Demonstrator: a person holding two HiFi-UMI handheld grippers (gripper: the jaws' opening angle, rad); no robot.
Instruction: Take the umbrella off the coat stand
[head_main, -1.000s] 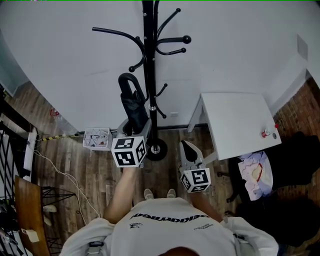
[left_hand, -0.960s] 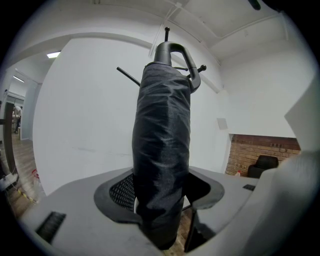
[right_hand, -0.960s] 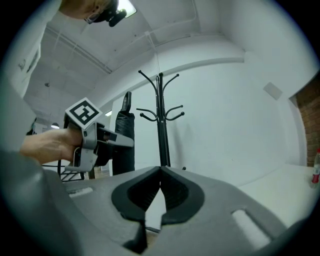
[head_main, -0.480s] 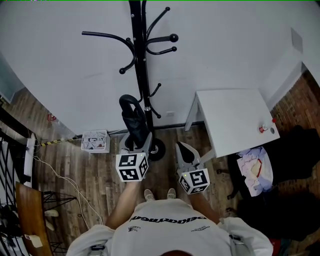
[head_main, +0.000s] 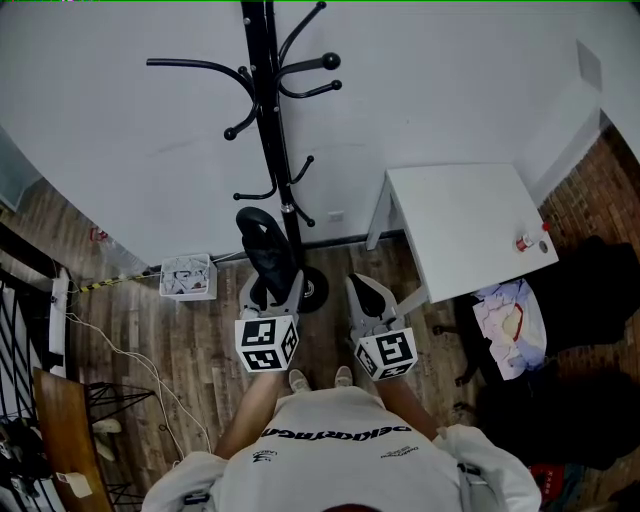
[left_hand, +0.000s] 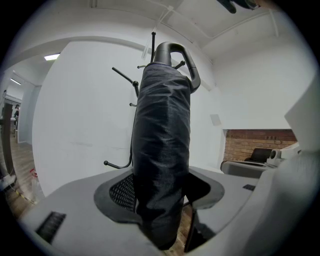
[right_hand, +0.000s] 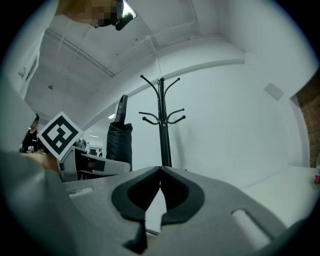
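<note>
A folded black umbrella (head_main: 266, 250) with a curved handle (left_hand: 178, 56) stands upright between the jaws of my left gripper (head_main: 270, 288), which is shut on its lower part. It hangs free of the black coat stand (head_main: 264, 120), just in front of the pole and below the hooks. The left gripper view shows the umbrella (left_hand: 162, 150) filling the middle, with the coat stand (left_hand: 131, 89) behind it. My right gripper (head_main: 362, 288) is beside it on the right, shut and empty. In the right gripper view the right gripper (right_hand: 159, 172) faces the coat stand (right_hand: 162, 125), with the umbrella (right_hand: 118, 140) to the left.
A white table (head_main: 470, 230) stands against the wall to the right, a small red-capped thing (head_main: 522, 242) near its edge. A white box of papers (head_main: 186, 277) sits on the wooden floor to the left. The stand's round base (head_main: 314, 292) lies between the grippers. A dark chair with cloth (head_main: 510, 335) is at right.
My left gripper has come down and back toward the person with the umbrella in it, away from the stand's upper hooks. The right gripper has stayed put.
</note>
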